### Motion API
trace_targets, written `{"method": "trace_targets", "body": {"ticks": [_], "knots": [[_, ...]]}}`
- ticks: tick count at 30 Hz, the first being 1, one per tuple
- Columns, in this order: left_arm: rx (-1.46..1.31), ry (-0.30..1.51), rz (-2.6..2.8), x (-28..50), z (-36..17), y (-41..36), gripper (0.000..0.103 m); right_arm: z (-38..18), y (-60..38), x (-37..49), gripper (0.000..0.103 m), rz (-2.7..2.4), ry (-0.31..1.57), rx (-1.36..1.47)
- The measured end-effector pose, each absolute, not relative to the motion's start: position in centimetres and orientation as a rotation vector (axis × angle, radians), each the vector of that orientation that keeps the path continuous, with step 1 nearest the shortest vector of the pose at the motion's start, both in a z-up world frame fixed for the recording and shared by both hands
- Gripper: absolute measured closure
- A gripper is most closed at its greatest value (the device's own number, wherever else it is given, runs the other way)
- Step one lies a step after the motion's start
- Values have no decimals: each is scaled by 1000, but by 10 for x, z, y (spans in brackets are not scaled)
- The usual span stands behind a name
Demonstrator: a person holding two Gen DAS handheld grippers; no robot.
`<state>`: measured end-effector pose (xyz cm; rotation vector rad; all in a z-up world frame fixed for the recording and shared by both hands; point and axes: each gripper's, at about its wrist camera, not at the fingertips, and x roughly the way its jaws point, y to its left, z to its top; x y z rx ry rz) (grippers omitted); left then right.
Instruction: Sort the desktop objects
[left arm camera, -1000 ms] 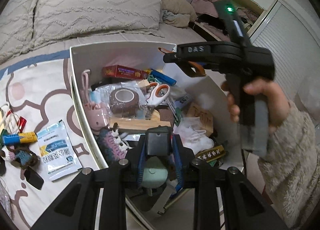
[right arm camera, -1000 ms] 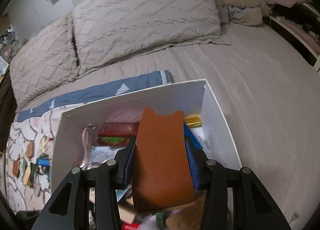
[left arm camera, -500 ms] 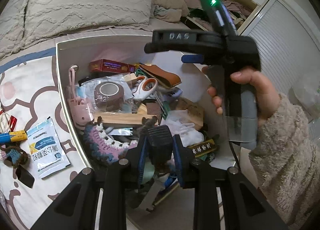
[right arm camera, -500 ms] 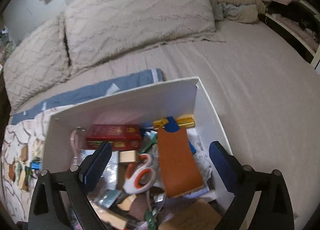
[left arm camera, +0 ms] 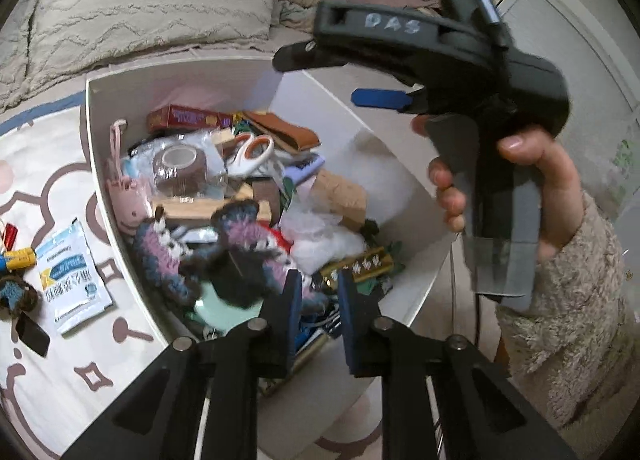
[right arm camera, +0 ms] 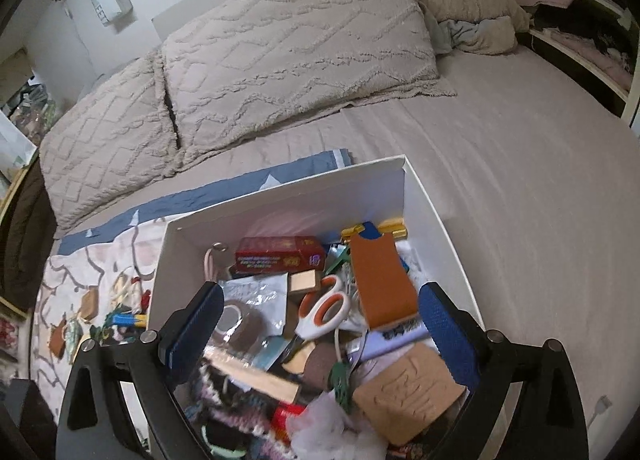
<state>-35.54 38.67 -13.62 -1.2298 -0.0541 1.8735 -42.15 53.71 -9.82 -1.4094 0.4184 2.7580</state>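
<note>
My right tool (right arm camera: 316,332) gapes wide and empty above the brown leather sleeve (right arm camera: 382,280) lying in the white box (right arm camera: 280,200). My left tool (left arm camera: 316,300) is closing on nothing, over the crocheted toy (left arm camera: 224,252).

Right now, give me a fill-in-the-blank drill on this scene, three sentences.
1. The brown leather sleeve lies inside the white ____.
2. The scissors have handles lined in ____.
3. The sachet lies ____ the box, on the patterned cloth.

Missing words: box; orange; outside
</note>
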Motion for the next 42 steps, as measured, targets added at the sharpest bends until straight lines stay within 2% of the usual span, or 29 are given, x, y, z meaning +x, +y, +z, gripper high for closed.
{"method": "trace_targets", "body": {"ticks": [7,14,15,17,18,19,22,23,24,25,26,29,31,36,42], "knots": [[-1236,-84,1945,-368,-137,374,84,-104,541,-412,5,2748,477,-1405],[-1247,45,2034,-378,-146,382,83,-111,544,-407,5,2735,522,-1412],[-1236,76,2048,-377,-146,385,79,-111,544,-407,5,2736,523,-1413],[-1207,128,2059,-373,-145,391,64,-112,544,-406,5,2737,529,-1414],[-1188,154,2062,-371,-145,394,53,-113,544,-405,5,2737,532,-1414],[-1173,179,2066,-369,-145,398,48,-113,544,-404,5,2738,536,-1414],[-1148,236,2083,-366,-148,404,48,-114,545,-402,5,2742,542,-1409],[-1143,250,2085,-365,-149,406,48,-114,545,-401,5,2743,543,-1407],[-1140,272,2093,-365,-150,408,53,-114,545,-400,5,2744,546,-1406],[-1135,299,2108,-364,-152,409,64,-114,546,-399,5,2745,549,-1403],[-1130,330,2123,-364,-153,411,70,-113,546,-398,5,2746,552,-1401],[-1121,361,2120,-365,-155,411,74,-112,548,-395,5,2746,559,-1392],[-1135,335,2102,-366,-155,408,87,-111,550,-394,5,2745,564,-1385],[-1191,219,2017,-367,-152,398,96,-106,552,-391,5,2752,583,-1364],[-1265,102,1900,-362,-151,395,96,-104,550,-389,5,2764,589,-1359]]}}
